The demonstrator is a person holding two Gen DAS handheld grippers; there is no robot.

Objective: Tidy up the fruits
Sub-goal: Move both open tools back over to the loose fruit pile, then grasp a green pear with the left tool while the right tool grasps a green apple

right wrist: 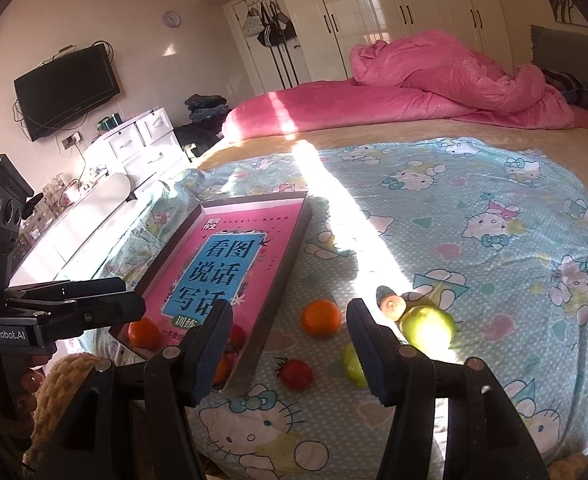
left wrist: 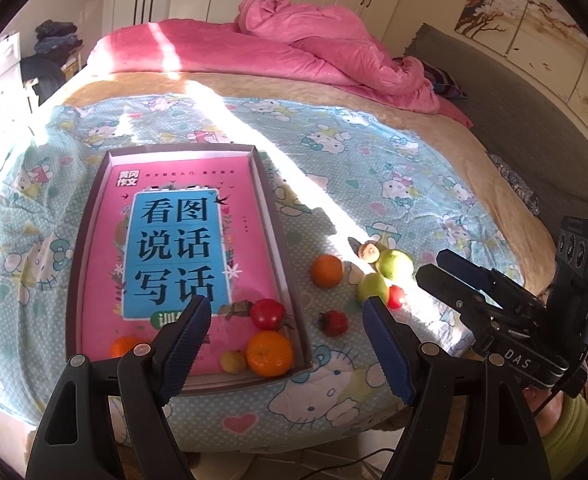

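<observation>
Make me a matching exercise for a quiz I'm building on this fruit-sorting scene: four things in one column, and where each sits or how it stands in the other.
Column one:
1. large orange
2. strawberry
3. green apple
4. left gripper

Column two:
A. in the sunbeam on the bedsheet, right of the tray
B. in the tray, at its near right corner
C. open, holding nothing
D. on the bedsheet, just outside the tray's near right wall

Pairs: 1-B, 2-D, 3-A, 4-C
</observation>
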